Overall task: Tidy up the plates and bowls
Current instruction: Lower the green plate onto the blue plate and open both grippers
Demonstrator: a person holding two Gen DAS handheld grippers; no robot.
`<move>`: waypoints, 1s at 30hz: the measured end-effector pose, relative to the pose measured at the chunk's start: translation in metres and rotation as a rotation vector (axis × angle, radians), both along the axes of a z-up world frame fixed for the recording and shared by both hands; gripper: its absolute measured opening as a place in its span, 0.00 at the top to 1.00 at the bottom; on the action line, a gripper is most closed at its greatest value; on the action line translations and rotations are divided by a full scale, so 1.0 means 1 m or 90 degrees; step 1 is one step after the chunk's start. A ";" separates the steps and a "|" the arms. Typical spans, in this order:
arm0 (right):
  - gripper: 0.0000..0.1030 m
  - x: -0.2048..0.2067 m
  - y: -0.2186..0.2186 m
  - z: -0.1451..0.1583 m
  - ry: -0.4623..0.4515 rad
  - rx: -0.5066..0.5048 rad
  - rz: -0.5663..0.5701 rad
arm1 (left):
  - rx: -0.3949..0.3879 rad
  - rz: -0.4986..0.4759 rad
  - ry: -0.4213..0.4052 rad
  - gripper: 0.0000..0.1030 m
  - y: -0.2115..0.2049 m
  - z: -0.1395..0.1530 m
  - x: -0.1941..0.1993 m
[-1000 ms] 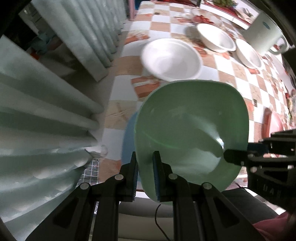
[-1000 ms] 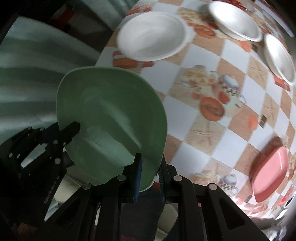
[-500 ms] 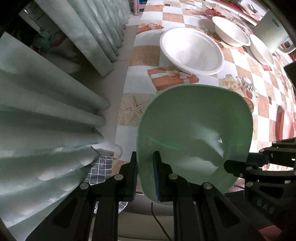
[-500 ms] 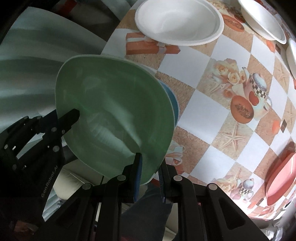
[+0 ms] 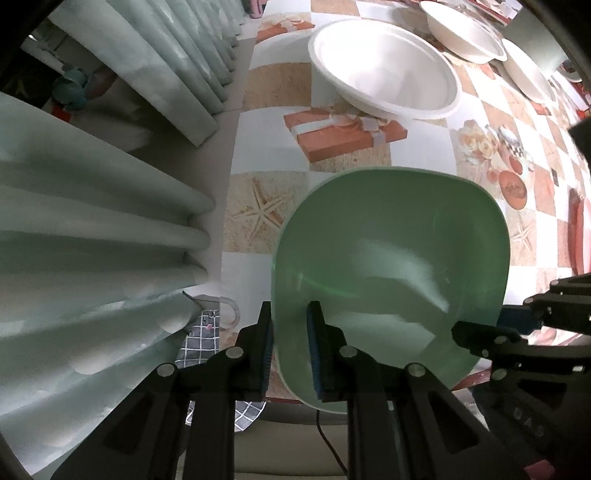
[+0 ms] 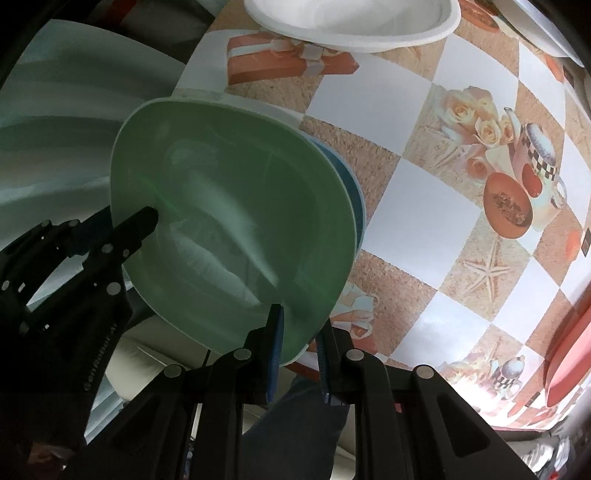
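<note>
One checkered worktop [image 5: 343,162] carries three white bowls along its far side, the nearest [image 5: 384,68] largest. At its near left edge one green plate [image 5: 391,258] sits over one blue plate [image 6: 352,192], both grippers, left [image 5: 290,347] and right [image 6: 301,354], jaws clamped on the green rim. One red plate [image 6: 569,350] lies right.

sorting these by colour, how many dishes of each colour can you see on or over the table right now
green plate: 1, gripped at its rim by the left gripper and the right gripper
blue plate: 1, only an edge showing under the green one
white bowls: 3
red plate: 1
total: 6
</note>
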State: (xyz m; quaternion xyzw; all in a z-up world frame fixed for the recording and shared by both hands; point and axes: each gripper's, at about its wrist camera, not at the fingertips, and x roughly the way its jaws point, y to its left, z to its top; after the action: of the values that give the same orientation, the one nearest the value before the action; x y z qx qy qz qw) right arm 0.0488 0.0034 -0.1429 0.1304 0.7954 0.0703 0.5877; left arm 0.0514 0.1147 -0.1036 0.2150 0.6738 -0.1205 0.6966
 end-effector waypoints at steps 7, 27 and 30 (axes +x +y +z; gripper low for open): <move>0.81 0.002 -0.005 0.009 -0.012 -0.009 0.017 | -0.002 -0.013 -0.045 0.29 -0.008 0.008 -0.008; 0.00 -0.019 -0.091 0.109 -0.145 -0.050 -0.036 | -0.106 0.002 -0.015 0.11 -0.057 0.072 -0.028; 0.00 -0.034 -0.107 0.123 -0.156 -0.053 -0.058 | -0.118 -0.011 -0.014 0.11 -0.071 0.083 -0.031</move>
State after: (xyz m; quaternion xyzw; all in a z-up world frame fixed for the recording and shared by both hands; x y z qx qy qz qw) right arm 0.0152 -0.1033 -0.0195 0.1323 0.7133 0.0260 0.6878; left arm 0.0207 0.0441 -0.0209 0.1566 0.6501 -0.1862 0.7199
